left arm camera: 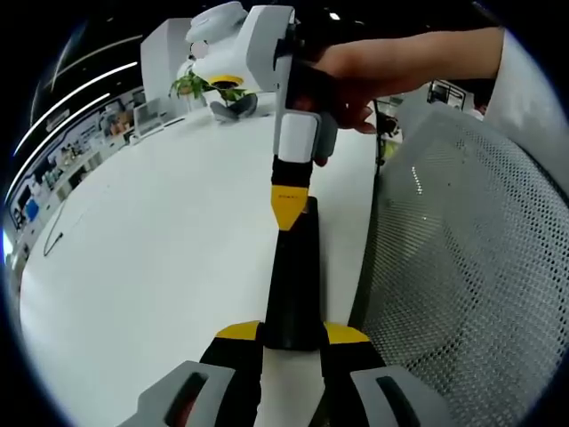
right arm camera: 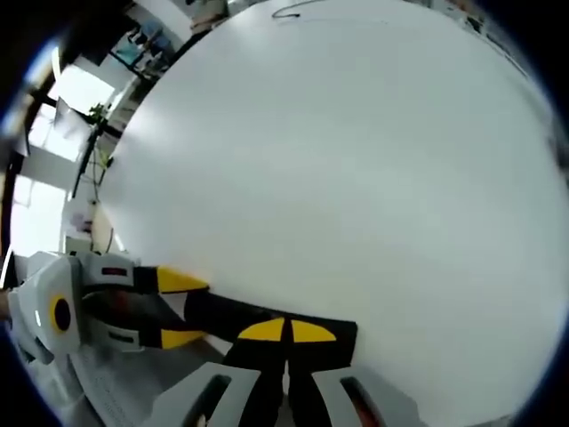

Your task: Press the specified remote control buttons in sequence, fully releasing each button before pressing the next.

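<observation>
Black remote [left arm camera: 292, 285] clamped at frame bottom by left gripper [left arm camera: 292, 334]; right gripper [left arm camera: 291, 211] closed, tips pressing. Risk: skidding off, hitting neighbouring button.

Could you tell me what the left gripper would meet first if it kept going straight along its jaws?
The black remote control that the left gripper already holds; beyond it, probably the right gripper pressing on its far end.

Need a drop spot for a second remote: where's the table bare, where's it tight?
Bare: the white table between the black remote and the thin cable at its far edge. Tight: the strip by the mesh chair, where the left hand-held gripper holds the remote and the right hand-held gripper presses it.
</observation>
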Tool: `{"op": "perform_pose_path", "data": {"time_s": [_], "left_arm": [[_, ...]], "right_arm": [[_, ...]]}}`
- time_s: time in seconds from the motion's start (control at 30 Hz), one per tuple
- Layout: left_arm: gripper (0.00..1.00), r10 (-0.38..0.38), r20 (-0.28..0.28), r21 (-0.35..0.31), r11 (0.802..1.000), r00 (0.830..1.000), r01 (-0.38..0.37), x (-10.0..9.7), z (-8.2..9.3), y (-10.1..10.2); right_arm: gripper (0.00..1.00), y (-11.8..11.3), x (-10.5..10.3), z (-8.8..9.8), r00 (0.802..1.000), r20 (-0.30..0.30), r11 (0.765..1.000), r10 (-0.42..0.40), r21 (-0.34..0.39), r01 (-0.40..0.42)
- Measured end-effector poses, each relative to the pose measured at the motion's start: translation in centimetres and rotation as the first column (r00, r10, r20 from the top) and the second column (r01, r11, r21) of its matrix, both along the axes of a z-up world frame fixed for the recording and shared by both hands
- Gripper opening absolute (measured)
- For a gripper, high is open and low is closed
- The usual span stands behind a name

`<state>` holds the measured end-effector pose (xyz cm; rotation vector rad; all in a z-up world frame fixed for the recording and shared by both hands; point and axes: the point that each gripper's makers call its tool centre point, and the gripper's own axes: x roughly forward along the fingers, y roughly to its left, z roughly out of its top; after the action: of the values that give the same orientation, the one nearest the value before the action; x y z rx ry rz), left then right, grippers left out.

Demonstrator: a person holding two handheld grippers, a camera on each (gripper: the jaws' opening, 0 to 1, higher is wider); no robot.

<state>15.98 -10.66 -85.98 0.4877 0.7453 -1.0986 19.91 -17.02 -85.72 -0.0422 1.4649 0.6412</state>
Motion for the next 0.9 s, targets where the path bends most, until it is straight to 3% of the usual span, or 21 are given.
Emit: {"op": "perform_pose_path", "data": {"time_s": [0.17,0.3,0.57,0.9], "left_arm": [[0.24,0.0,0.001,0.002,1.0,1.0,0.0,0.0,0.01,-0.02],[0.24,-0.001,0.001,0.002,1.0,1.0,0.001,0.0,0.01,-0.02],[0.24,-0.002,0.001,0.002,1.0,1.0,0.002,-0.02,0.01,-0.02],[0.24,-0.001,0.001,0.0,1.0,1.0,0.001,-0.05,0.04,-0.01]], "right_arm": [[0.0,-0.1,-0.14,0.16,0.999,-0.001,0.999,-0.034,0.039,0.034],[0.0,-0.16,-0.06,0.18,0.993,-0.008,0.989,-0.12,0.087,0.12],[0.0,-0.23,-0.07,0.4,0.983,-0.008,0.974,-0.181,0.138,0.181],[0.0,-0.15,-0.78,0.52,0.991,0.011,0.984,-0.133,0.118,0.131]]}}
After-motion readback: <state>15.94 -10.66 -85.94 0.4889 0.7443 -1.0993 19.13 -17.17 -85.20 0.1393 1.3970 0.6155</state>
